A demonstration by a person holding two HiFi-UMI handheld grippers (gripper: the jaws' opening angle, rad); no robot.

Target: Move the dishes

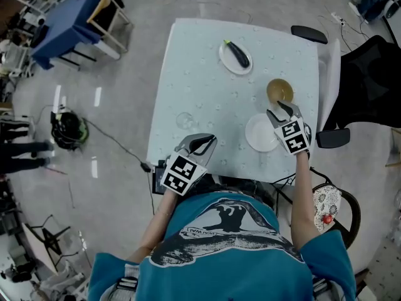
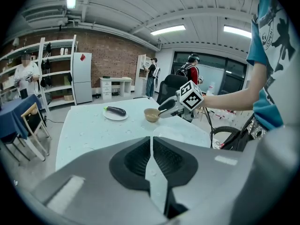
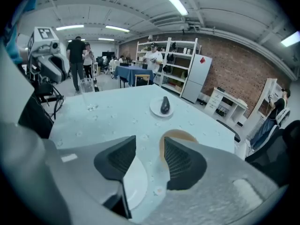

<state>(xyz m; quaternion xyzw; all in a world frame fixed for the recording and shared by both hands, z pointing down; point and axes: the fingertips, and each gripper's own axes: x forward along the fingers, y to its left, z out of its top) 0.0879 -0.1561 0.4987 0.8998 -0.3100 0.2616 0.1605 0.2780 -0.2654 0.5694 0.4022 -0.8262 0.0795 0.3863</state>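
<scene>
A brown bowl (image 1: 279, 91) sits at the table's right, with an empty white plate (image 1: 260, 133) just nearer me. My right gripper (image 1: 281, 110) hovers open between them, its tips near the bowl's near rim and holding nothing. In the right gripper view the bowl (image 3: 179, 135) shows past the open jaws and the white plate (image 3: 135, 183) lies below them. A second plate (image 1: 227, 61) carrying an eggplant (image 1: 237, 53) lies farther back. My left gripper (image 1: 202, 144) is shut and empty over the table's near edge, beside a clear glass (image 1: 185, 120).
The pale table (image 1: 200, 74) is dotted with water drops. A black office chair (image 1: 369, 86) stands to its right and another chair (image 1: 335, 205) near my right elbow. People, shelving and a blue table (image 1: 69, 17) stand farther off.
</scene>
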